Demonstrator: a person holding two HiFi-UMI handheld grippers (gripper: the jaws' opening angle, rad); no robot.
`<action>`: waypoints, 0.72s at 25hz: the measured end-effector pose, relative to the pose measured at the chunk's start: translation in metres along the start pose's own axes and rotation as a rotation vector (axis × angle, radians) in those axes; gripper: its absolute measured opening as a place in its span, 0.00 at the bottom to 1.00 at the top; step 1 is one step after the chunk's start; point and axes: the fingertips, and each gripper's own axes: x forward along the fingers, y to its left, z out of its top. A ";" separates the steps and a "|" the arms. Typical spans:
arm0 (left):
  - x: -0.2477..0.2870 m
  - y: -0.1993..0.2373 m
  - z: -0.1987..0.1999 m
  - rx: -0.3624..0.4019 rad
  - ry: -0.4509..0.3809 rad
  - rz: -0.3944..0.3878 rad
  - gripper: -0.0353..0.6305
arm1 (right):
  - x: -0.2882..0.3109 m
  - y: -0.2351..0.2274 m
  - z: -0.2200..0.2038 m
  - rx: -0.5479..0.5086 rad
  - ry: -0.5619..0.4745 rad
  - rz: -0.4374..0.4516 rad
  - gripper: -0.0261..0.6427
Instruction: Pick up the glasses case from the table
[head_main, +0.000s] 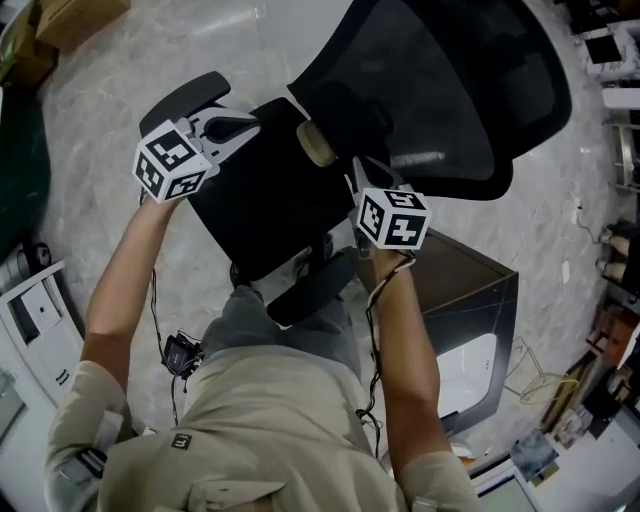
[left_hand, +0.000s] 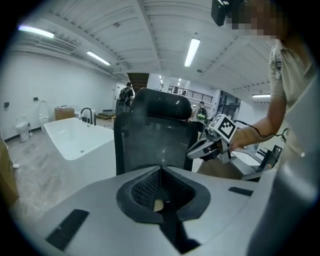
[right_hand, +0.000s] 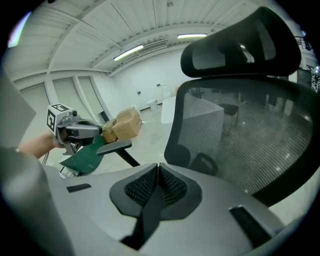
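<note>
No glasses case and no table show in any view. I hold both grippers over a black mesh office chair (head_main: 430, 90), whose seat (head_main: 265, 195) lies below them. My left gripper (head_main: 252, 123) is shut, with its jaws closed together in the left gripper view (left_hand: 161, 172); a small tan spot (left_hand: 158, 204) shows low in the gap. My right gripper (head_main: 366, 176) is shut too, its jaws meeting with nothing between them (right_hand: 159, 169) and the chair back (right_hand: 240, 140) just beyond. Each gripper appears in the other's view: right gripper (left_hand: 192, 153), left gripper (right_hand: 97, 131).
A dark box-like cabinet (head_main: 470, 290) stands right of the chair. A white bathtub (left_hand: 75, 140) lies far left in the left gripper view. Cardboard boxes (right_hand: 122, 125) and a green sheet (right_hand: 82, 159) sit on the marble floor (head_main: 90, 110). Cluttered shelves (head_main: 610, 330) line the right edge.
</note>
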 end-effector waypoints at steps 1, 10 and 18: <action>0.011 0.003 -0.007 -0.009 0.013 -0.007 0.08 | 0.008 -0.007 -0.008 0.013 0.010 -0.001 0.08; 0.094 0.021 -0.066 -0.066 0.116 -0.035 0.08 | 0.065 -0.050 -0.064 0.126 0.056 0.005 0.08; 0.151 0.051 -0.128 -0.182 0.174 -0.019 0.08 | 0.110 -0.067 -0.104 0.188 0.062 0.023 0.08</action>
